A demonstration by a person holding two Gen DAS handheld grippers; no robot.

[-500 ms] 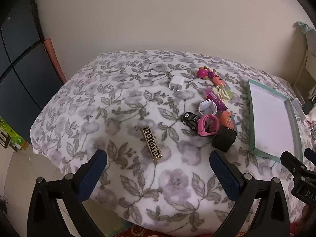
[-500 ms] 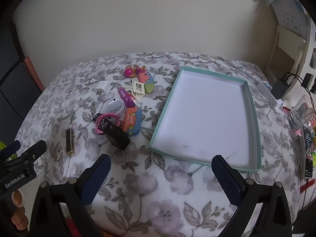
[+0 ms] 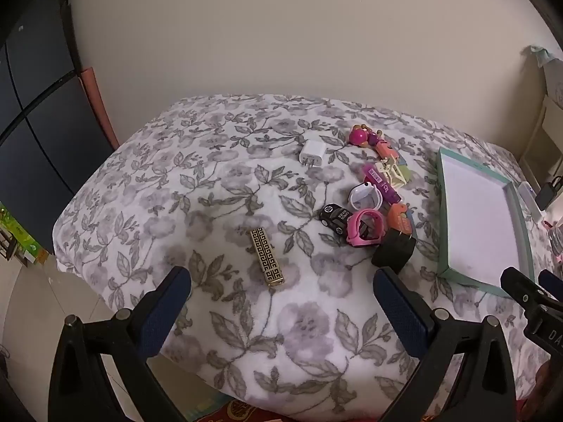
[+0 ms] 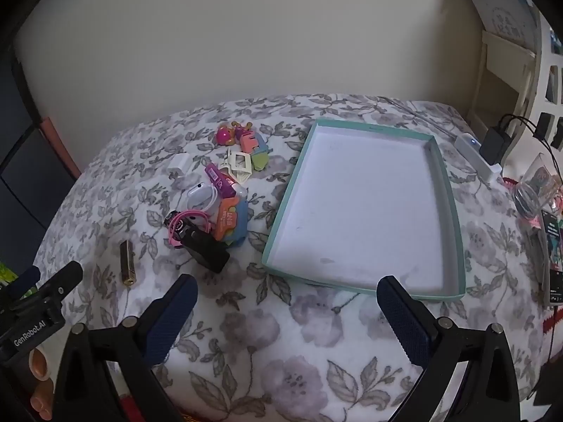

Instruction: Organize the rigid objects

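A heap of small rigid items lies on a floral-covered table [image 3: 211, 193]: a gold patterned bar [image 3: 266, 262] [image 4: 127, 262], a black toy car [image 3: 334, 217], a pink watch [image 3: 364, 232] [image 4: 183, 227], a black block [image 3: 394, 251] [image 4: 207, 251], a white charger [image 3: 312, 153] and a magenta ball [image 3: 359, 136] [image 4: 225, 135]. An empty teal tray [image 3: 444, 211] [image 4: 281, 211] lies to the right of them. My left gripper [image 3: 283, 313] hangs open above the near table edge, short of the bar. My right gripper [image 4: 286, 316] is open too, in front of the tray's near rim.
Right of the tray are a white power strip [image 4: 476, 158] with a black plug [image 4: 494, 144], a glass jar [image 4: 531, 190] and a shelf [image 4: 506, 66]. A plain wall stands behind the table. Dark cabinet panels [image 3: 38, 133] stand at the left. A hand's fingers [image 4: 38, 379] show at lower left.
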